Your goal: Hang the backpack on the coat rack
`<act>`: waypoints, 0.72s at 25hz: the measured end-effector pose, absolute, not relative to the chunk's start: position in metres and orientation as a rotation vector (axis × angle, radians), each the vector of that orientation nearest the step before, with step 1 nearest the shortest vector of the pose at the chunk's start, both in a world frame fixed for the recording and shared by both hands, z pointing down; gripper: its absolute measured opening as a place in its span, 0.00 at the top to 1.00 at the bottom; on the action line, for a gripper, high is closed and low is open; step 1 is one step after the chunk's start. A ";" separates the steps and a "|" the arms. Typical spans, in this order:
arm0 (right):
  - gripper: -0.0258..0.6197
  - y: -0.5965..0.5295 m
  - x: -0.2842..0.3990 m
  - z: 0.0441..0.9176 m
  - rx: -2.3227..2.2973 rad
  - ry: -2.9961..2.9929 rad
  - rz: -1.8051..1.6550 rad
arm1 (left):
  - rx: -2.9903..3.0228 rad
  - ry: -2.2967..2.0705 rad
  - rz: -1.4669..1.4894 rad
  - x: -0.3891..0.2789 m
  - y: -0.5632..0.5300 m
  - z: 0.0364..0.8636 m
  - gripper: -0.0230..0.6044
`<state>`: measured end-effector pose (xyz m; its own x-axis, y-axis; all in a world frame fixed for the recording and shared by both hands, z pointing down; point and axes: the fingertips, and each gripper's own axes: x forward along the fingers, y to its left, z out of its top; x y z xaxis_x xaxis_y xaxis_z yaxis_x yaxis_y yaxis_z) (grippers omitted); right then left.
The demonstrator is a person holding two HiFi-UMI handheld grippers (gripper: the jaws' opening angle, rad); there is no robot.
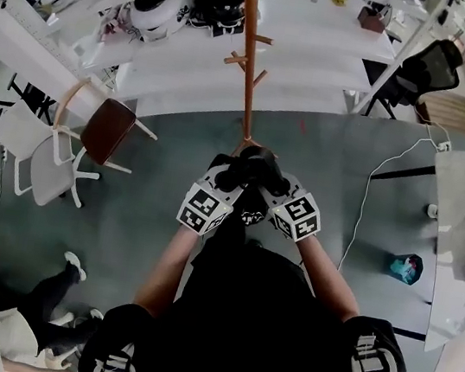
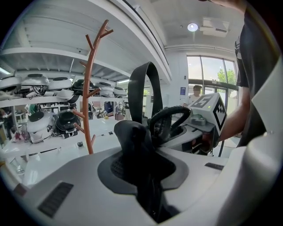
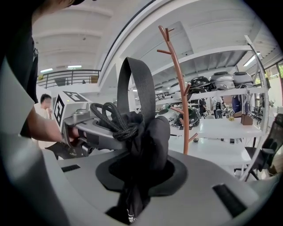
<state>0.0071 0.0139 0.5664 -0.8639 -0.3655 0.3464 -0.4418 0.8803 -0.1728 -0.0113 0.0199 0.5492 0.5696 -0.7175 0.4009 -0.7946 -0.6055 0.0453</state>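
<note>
In the head view a black backpack (image 1: pixel 251 168) hangs between my two grippers, just short of the foot of the orange-brown coat rack (image 1: pixel 250 52). The left gripper (image 1: pixel 229 178) and the right gripper (image 1: pixel 270 183) stand side by side, each shut on the top of the bag. In the left gripper view the jaws of the left gripper (image 2: pixel 141 148) pinch bunched black fabric, with the bag's hanging loop (image 2: pixel 148 86) upright behind them and the coat rack (image 2: pixel 89 88) beyond, to the left. The right gripper (image 3: pixel 142 143) clamps fabric and a braided cord (image 3: pixel 116 120), and there the coat rack (image 3: pixel 179 88) rises to the right.
A brown chair (image 1: pixel 106 130) and white chairs (image 1: pixel 43 164) stand to the left of the rack. White tables (image 1: pixel 234 67) with helmets lie behind it. A cable (image 1: pixel 377 186), a teal bag (image 1: pixel 406 268) and a white desk (image 1: pixel 462 226) are on the right. Someone's legs (image 1: pixel 57 297) show at lower left.
</note>
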 end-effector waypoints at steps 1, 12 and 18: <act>0.80 0.007 0.003 0.566 0.606 -2.744 0.352 | 2.578 -1.258 0.512 -0.016 0.013 0.551 0.82; 0.80 -0.076 -0.027 0.555 0.680 -2.749 0.339 | 2.625 -1.204 0.533 -0.046 -0.071 0.542 0.82; 0.80 -0.111 -0.038 0.552 0.760 -2.732 0.342 | 2.653 -1.144 0.557 -0.057 -0.105 0.538 0.82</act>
<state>-0.0384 -0.1111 0.5523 -0.8210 -0.4648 0.3317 -0.5322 0.8333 -0.1498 -0.0571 -0.1055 0.5384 0.6299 -0.6565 0.4150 -0.7314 -0.6811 0.0327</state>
